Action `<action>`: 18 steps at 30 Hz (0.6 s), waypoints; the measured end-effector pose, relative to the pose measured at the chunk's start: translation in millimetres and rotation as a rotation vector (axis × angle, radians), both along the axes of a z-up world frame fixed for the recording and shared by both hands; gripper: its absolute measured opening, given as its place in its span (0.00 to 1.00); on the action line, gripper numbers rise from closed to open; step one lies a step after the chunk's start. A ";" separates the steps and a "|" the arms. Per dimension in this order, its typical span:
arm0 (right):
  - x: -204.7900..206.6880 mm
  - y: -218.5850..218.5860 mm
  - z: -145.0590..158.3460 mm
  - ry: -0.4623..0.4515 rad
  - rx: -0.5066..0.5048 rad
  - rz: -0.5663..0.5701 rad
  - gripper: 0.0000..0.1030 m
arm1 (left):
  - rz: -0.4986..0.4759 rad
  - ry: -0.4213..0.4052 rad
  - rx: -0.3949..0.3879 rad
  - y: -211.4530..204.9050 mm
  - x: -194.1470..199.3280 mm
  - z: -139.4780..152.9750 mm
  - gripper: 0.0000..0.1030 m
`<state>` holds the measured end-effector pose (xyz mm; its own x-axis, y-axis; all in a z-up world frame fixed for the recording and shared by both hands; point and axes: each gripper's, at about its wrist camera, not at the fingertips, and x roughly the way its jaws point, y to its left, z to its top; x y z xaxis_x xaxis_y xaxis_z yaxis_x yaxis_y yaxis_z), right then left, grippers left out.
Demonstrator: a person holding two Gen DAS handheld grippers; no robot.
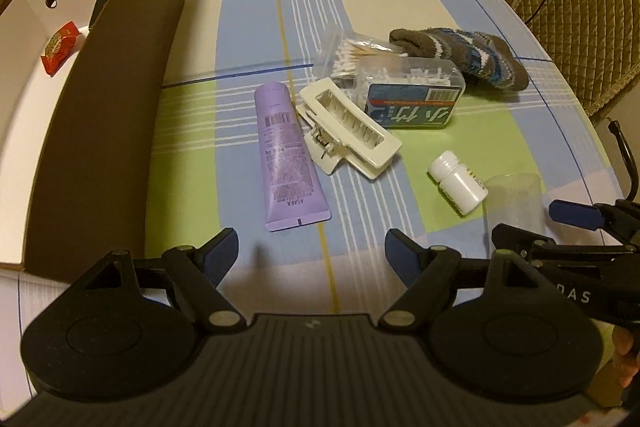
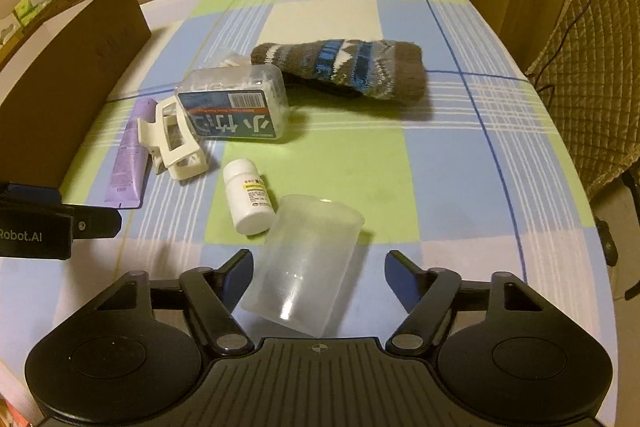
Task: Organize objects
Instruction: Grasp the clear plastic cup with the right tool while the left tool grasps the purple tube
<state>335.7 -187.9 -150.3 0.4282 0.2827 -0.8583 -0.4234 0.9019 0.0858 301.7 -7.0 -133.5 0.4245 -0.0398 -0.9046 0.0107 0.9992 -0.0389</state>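
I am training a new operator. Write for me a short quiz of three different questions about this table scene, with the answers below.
1. True or false: the right gripper has its jaws shut on the clear plastic cup.
2. Which item lies directly beside the purple tube? A) striped sock B) white hair claw clip C) white pill bottle
3. Fill in: the red snack packet lies inside the ____.

Key
1. False: the jaws are open, with the cup lying on its side between them.
2. B
3. cardboard box
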 end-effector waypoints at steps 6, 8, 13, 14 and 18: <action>10.2 -4.1 -8.0 -0.009 -0.036 -0.008 0.39 | 0.012 0.008 0.001 4.2 10.7 -7.9 0.74; 16.3 -9.5 -8.5 -0.009 -0.027 -0.025 0.39 | 0.016 0.009 0.009 5.6 16.1 -10.9 0.74; 34.6 -23.3 -8.4 -0.014 -0.018 -0.072 0.39 | 0.030 0.019 0.030 9.8 33.4 -19.7 0.62; 37.6 -25.8 -8.3 -0.013 -0.015 -0.080 0.39 | 0.033 0.019 0.031 11.0 36.8 -21.4 0.60; 48.0 -35.3 -7.5 -0.013 0.004 -0.110 0.39 | 0.042 0.015 0.022 13.9 50.2 -26.5 0.56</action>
<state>383.6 -223.2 -157.9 0.4683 0.2363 -0.8514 -0.3228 0.9427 0.0841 351.9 6.9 -160.0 0.4121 -0.0024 -0.9111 -0.0312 0.9994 -0.0168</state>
